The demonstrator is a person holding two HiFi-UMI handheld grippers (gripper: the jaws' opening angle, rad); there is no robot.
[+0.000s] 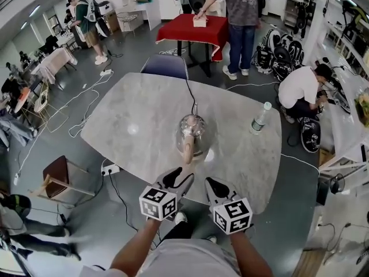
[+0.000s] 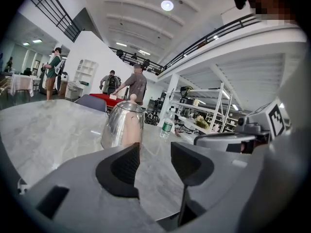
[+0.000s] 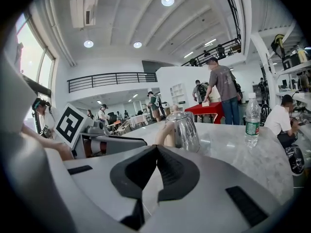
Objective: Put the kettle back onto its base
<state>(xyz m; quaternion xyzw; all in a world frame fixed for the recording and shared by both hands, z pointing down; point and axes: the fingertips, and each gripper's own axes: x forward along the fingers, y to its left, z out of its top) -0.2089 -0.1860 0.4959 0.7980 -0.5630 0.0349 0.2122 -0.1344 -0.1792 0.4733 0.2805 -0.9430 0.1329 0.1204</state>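
Note:
A shiny steel kettle (image 1: 191,134) with a pale handle stands upright in the middle of the marble table (image 1: 144,114). It also shows in the left gripper view as the kettle (image 2: 122,125) and in the right gripper view as the kettle (image 3: 183,129). A black cord (image 1: 189,94) runs from the table's far edge to the kettle's back. I cannot make out a separate base under it. My left gripper (image 1: 173,181) (image 2: 155,152) is open and empty, near the table's front edge, short of the kettle. Beside it, my right gripper (image 1: 217,187) (image 3: 156,152) is shut on nothing.
A plastic water bottle (image 1: 260,118) stands at the table's right side. A blue chair (image 1: 165,66) is at the far edge. A small wooden table (image 1: 60,180) stands low at the left. Cables lie on the floor, and several people stand or crouch around the room.

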